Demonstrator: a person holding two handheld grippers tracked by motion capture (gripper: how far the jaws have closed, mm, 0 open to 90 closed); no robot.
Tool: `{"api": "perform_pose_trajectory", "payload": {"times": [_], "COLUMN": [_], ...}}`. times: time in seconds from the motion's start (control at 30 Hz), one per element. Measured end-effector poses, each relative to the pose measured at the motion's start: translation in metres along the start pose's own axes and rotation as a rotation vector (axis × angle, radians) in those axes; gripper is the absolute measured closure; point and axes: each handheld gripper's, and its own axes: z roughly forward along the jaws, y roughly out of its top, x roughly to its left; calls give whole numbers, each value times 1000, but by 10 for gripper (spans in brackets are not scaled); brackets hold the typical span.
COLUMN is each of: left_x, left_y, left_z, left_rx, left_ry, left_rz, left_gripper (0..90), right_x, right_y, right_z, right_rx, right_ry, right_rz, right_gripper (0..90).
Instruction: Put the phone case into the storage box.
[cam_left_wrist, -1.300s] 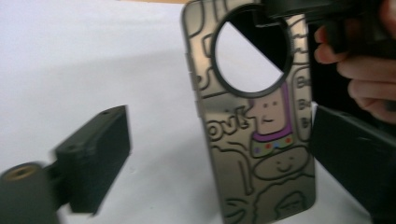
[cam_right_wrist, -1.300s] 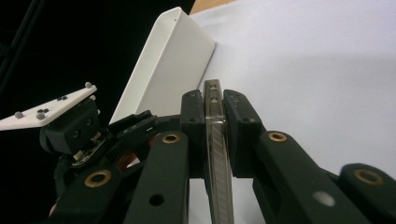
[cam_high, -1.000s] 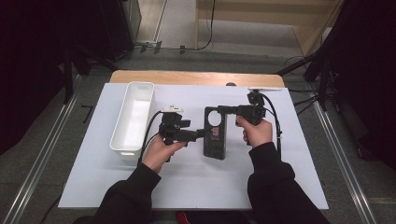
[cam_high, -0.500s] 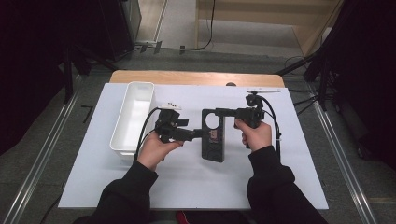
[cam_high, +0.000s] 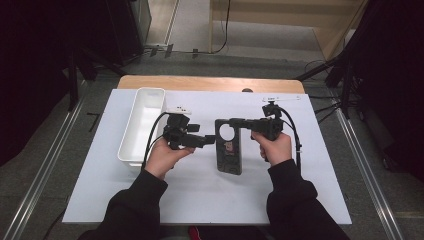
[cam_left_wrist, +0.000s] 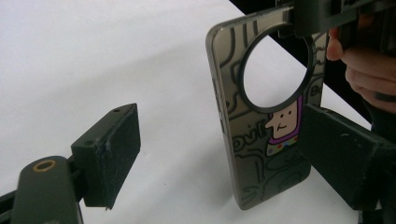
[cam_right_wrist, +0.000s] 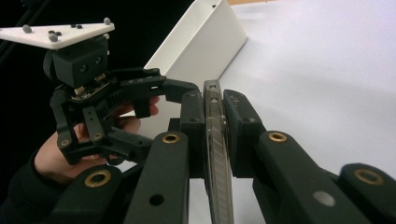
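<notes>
Right gripper (cam_right_wrist: 215, 135): we clamp the phone case (cam_left_wrist: 268, 112) by its top edge.
Left gripper (cam_left_wrist: 224, 149): we hold it wide open, 2 pads astride the case.

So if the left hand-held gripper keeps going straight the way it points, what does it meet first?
Probably the dark translucent phone case with a cartoon face, which the right hand-held gripper clamps by its edge; it already stands between the open left hand-held gripper jaws.

One phone case (cam_high: 229, 146) stands in the scene, dark with a single round hole near its top and one cartoon face printed below it. One white bin (cam_high: 142, 124) sits on the table (cam_high: 200, 195). Two tools are in hand: the left tool (cam_high: 209, 142) and the right tool (cam_high: 235, 123). Two hands hold them, one each.
</notes>
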Motion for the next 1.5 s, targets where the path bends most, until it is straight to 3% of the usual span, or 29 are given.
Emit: {"api": "perform_pose_trajectory", "payload": {"times": [0.2, 0.77, 1.07, 1.5], "left_x": [-1, -2, -5, -8], "left_y": [3, 8, 7, 6], "left_z": [1, 3, 7, 12], "left_rx": [-4, -4, -6, -8], "left_ry": [7, -9, -12, -9], "left_rz": [16, 12, 13, 6], "left_gripper": [131, 151, 152, 237], "right_x": [1, 17, 24, 26], "right_y": [-4, -10, -15, -18], "right_z": [0, -3, 2, 5], "right_rx": [-10, -55, -66, -85], "right_ry": [-4, -17, -29, -27], "right_rz": [-12, -75, -74, -73], "right_gripper": [774, 774, 774, 774]}}
